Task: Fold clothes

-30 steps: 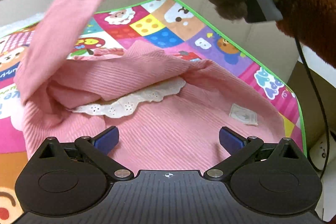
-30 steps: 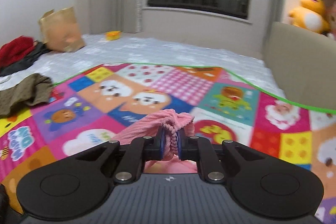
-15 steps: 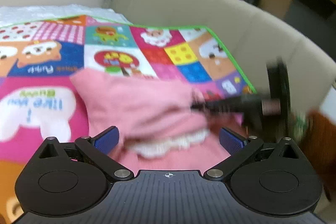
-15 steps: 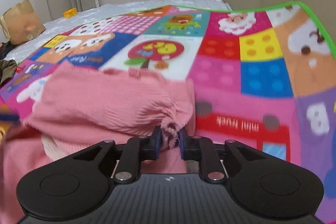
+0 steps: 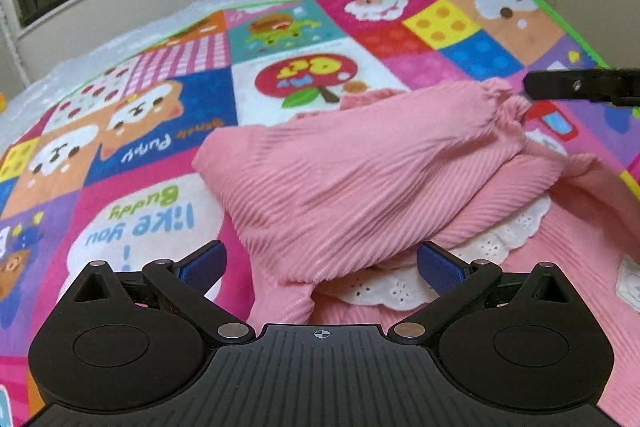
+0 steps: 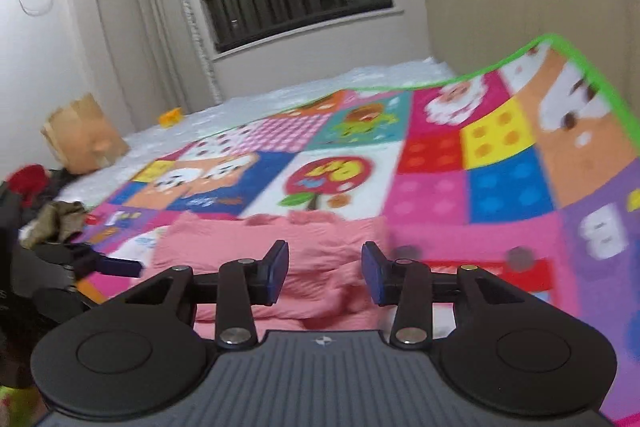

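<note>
Lying on play mat: pink ribbed garment, sleeve folded across body, cuff pointing toward right gripper, long axis left-right. Right jaws parted, nothing held. Left gripper spread wide, empty, over lace collar.

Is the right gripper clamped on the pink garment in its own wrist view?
No, the right gripper has its jaws apart above the pink garment.
</note>
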`<state>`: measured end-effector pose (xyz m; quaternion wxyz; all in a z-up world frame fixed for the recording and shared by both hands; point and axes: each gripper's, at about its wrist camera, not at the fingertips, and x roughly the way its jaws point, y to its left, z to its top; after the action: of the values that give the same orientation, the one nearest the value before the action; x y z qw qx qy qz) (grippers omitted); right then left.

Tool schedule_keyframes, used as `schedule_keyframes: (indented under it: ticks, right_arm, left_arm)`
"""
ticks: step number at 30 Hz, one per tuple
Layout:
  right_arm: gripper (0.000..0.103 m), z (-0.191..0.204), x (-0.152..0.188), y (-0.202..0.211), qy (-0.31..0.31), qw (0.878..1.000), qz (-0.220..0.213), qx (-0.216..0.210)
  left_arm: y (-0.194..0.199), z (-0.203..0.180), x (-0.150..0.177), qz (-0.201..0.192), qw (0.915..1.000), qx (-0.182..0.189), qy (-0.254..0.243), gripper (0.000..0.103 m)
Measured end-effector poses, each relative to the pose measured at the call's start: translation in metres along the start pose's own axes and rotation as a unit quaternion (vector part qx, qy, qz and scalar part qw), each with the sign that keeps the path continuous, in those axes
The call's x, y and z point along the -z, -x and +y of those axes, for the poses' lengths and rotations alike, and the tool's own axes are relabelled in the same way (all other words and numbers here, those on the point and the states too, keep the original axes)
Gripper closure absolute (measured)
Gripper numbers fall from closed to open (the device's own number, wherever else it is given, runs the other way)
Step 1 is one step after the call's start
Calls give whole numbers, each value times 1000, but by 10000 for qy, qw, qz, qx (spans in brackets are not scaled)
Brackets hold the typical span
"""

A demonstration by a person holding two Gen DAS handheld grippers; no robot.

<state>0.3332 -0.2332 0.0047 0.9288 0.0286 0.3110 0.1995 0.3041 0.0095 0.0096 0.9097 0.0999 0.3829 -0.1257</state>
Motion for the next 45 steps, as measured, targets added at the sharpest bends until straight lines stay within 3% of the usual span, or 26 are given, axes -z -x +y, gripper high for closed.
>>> schedule_keyframes:
  ticks: [2,4,8,11,15,18,22,24,26,31,34,37,41,45]
  right_arm:
    - [49,0,2,-10,-84,9998,86,-135]
    - [47,0,6,-18,-130,9996,147,-208]
    - [33,3,20,-27,15,9999,100,46]
    - [30,0,23,-32,-21,9999,143,50]
    - [29,-1,25,-29,-23,9999,109,46]
    - [28,0,22,-26,-58,9999,98,87]
    - [18,2,5,-5,-37,9995,-225,204]
    - [18,5,-7,2,144,9985,-437,296]
    - [19,5,-11,-11,428,9972,-289,549]
    - [23,-4,-12,-57,1046,9876,363,1112]
    - [23,-19,-17,-57,733,9922,504,878]
    - [25,-24,-32,-53,401,9968,386,570]
    - [43,-28,-55,-49,-33,9998,172,137]
    - [45,-27,-67,-86,-175,9992,364,42]
  left_arm:
    - [-4,1,1,73,9999,-76,-10,0]
    - [-10,3,2,148,9998,-161,-23,0]
    - [-11,15,7,263,9996,-96,88,0]
    - [0,28,7,58,9990,310,323,0]
    - [21,42,-5,-481,9888,1081,912,0]
    - [26,39,-16,-809,9852,1161,963,0]
    - [15,33,-22,-780,9883,1011,830,0]
    - [4,31,-22,-634,9942,578,641,0]
    - [-9,33,-21,-462,9969,280,579,0]
    - [-37,59,-16,-9,9968,204,778,0]
    - [-38,77,-15,100,9952,323,914,0]
    - [-32,89,-22,60,9899,709,1230,0]
    - [-40,102,-38,106,9757,1183,1840,0]
    - [-64,100,-47,203,9790,900,1817,4]
